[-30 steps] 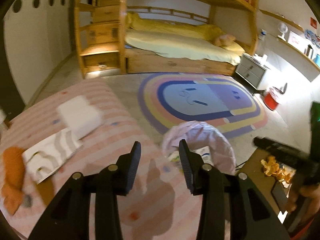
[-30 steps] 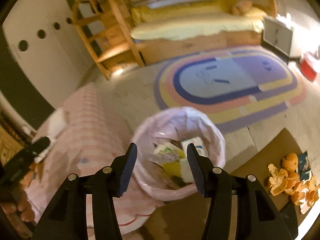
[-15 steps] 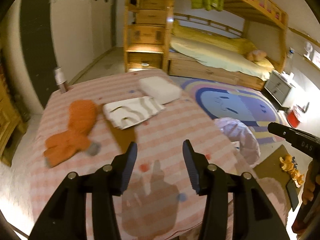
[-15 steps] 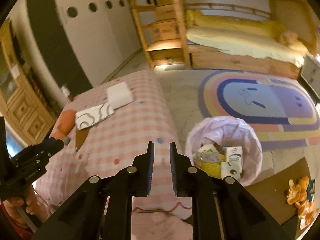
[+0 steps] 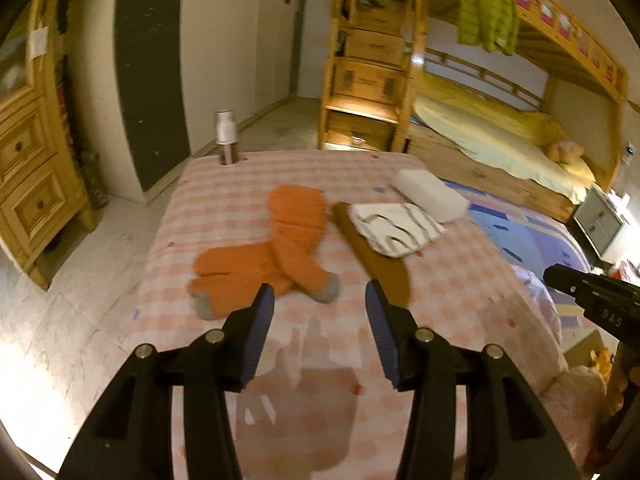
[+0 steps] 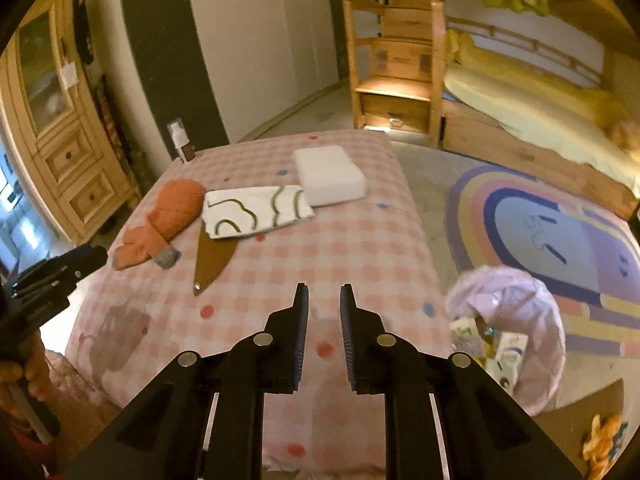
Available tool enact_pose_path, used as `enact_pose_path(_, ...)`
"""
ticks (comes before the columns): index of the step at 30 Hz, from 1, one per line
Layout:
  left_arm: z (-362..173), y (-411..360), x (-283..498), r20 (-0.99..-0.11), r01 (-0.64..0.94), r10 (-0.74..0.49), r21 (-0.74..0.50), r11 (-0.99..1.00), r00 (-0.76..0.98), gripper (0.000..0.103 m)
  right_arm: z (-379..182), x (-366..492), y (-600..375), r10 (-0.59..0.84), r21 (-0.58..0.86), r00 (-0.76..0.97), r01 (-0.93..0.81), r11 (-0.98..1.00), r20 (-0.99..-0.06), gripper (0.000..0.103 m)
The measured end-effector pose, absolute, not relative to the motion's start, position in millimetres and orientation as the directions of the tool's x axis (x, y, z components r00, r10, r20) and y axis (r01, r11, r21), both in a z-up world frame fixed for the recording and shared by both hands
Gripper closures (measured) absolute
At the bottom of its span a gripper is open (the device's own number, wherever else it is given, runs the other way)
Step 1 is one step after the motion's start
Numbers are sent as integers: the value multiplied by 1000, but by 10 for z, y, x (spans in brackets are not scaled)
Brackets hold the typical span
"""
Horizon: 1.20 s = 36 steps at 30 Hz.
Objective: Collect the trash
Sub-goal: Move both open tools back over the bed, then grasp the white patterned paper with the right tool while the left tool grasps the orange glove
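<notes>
My left gripper (image 5: 318,312) is open and empty, hovering over the near end of a pink checked bed (image 5: 452,280). Just beyond its fingertips lies a pair of orange socks (image 5: 272,256), with a brown pointed piece (image 5: 376,260) to their right. My right gripper (image 6: 324,316) hangs over the same bed (image 6: 340,248), its jaws a narrow gap apart with nothing between them. The bin with the pale pink bag (image 6: 508,312) stands on the floor to its right, cartons inside. The socks (image 6: 160,220) and brown piece (image 6: 212,256) lie far left.
A white cloth with wavy lines (image 6: 256,210), a white foam block (image 6: 330,176) and a spray bottle (image 6: 180,142) are on the bed's far half. Orange peels (image 6: 600,440) lie on brown cardboard by the bin. A wooden cabinet (image 5: 28,184) stands left, a bunk bed (image 5: 500,136) behind.
Both views have swung left, away from the bin and onto the bed. My right jaws have narrowed from wide apart to a small gap. My left jaws stand a little wider.
</notes>
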<state>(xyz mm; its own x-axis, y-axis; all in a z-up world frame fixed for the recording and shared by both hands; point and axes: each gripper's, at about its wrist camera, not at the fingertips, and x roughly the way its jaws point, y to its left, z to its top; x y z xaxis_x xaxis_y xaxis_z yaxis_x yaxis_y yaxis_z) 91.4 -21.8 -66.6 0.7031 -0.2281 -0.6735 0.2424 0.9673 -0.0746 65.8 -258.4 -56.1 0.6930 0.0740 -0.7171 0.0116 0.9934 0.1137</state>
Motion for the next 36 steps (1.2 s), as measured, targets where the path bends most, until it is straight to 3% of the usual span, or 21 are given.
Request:
enact_pose_path(11,-805,98,1633,-683,182,-166,-49,982,711,50,-759,1477,-1735,121,42,671,-133,990,-731,69)
enact_pose_path(15,-916,177,1762,-687,188,-163,-39,981,708,48,-854,1674,-1566,116,20,669,-148,989,-734,48)
enact_pose_path(23,-978,340,1785,-704,169,-194,-106,980,684,47,-1048,2017,-1440,64,17,634,-81,997,-771,47)
enact_pose_path(29,-956,346,1723,-695,180,-210,-117,977,688,46,-1074,1998,-1590,144,125,626,-74,989,-766,53)
enact_pose_path(34,-972,344,1744,-699,178,-205,-113,978,685,46,-965,1979,-1533,168,119,615,-120,986,-771,86)
enact_pose_path(36,-971,341,1748,-700,177,-205,-113,978,684,46,-899,1943,-1530,156,103,625,-121,987,-765,94)
